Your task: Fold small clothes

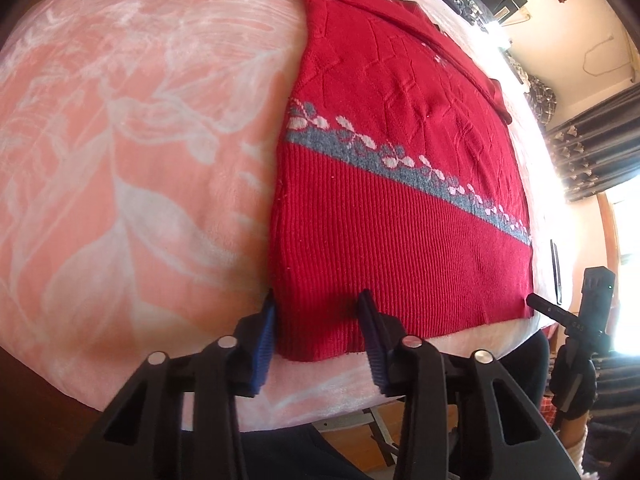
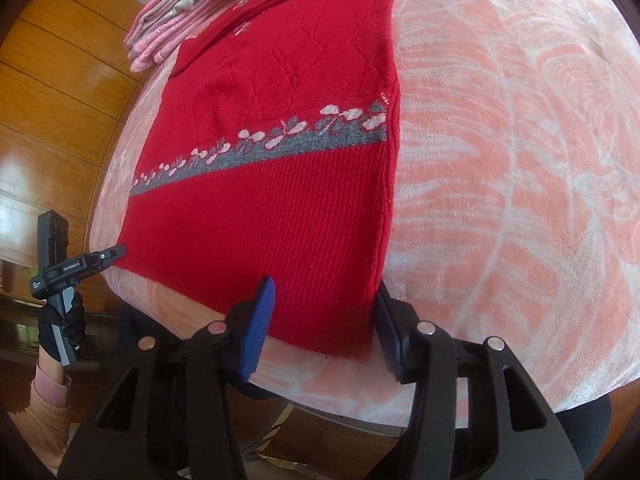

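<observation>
Red sweater (image 1: 384, 184) laid flat on a worktop (image 1: 120, 160) draped in a pink floral blanket, its ribbed hem along the near edge and its collar end toward the far edge; the sleeves appear already folded in over the body, giving a tidy rectangle. Left: the left tongs (image 1: 320, 340) stand open at the near edge, straddling the sweater's near left corner, one blue pad just outside the side edge and the other over the hem, neither closed on cloth. Centre: a grey band with pale flowers crosses the sweater above the ribbing. Right: the right tongs (image 2: 324, 328) likewise stand open at the near right corner, one pad over the hem and the other just beside the side seam, with the hem lying between the jaws. At the far edge, beside the collar, lies a pile of pink clothes (image 2: 180, 20), apparently finished pieces. Step in hand, as judged: taking hold of both hem corners for the lengthwise fold. The next move calls for both tongs to close on the full thickness of the hem, then lift and carry it evenly toward the collar, keeping the two corners level so that the knit does not skew or drag the layers beneath.
</observation>
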`<act>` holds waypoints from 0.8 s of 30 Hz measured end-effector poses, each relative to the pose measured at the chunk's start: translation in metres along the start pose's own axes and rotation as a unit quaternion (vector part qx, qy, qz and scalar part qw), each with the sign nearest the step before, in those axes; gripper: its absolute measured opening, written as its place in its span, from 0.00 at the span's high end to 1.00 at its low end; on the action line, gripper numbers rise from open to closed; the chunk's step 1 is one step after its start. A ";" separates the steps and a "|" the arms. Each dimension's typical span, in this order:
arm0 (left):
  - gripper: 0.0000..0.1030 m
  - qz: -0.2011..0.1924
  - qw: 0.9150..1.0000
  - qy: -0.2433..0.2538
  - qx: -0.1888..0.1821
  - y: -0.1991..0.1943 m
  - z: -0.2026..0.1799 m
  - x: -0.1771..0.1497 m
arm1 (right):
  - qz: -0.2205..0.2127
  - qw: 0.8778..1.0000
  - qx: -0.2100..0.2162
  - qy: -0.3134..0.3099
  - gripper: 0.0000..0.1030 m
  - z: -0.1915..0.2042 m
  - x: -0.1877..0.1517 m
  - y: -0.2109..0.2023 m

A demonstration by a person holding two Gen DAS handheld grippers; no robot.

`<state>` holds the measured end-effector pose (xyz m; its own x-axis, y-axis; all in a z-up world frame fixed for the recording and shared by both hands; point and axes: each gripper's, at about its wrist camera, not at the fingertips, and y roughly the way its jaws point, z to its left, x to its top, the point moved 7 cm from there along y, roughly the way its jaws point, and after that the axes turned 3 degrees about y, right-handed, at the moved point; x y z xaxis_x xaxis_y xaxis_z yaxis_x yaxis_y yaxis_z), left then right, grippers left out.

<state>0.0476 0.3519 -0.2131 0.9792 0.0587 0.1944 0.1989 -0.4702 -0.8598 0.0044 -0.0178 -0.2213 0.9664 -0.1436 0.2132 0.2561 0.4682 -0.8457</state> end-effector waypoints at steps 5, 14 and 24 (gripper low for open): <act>0.88 0.011 0.998 -0.048 -0.036 0.010 0.002 -0.006 | 0.004 1.000 0.005 0.005 0.58 0.000 0.000 0.002; 0.92 -0.005 0.998 -0.057 -0.034 0.013 -0.008 0.005 | 0.001 1.000 0.004 0.005 0.85 -0.004 0.002 0.001; 0.93 -0.076 0.992 -0.059 -0.079 -0.027 -0.033 0.032 | -0.018 0.988 0.145 0.048 0.94 0.003 0.020 -0.039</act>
<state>0.0723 0.3380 -0.1680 0.9383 0.2376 0.2513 0.3445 -0.5796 -0.7385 0.0141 -0.0358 -0.1825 0.9538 -0.2398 0.1812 0.2986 0.6890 -0.6603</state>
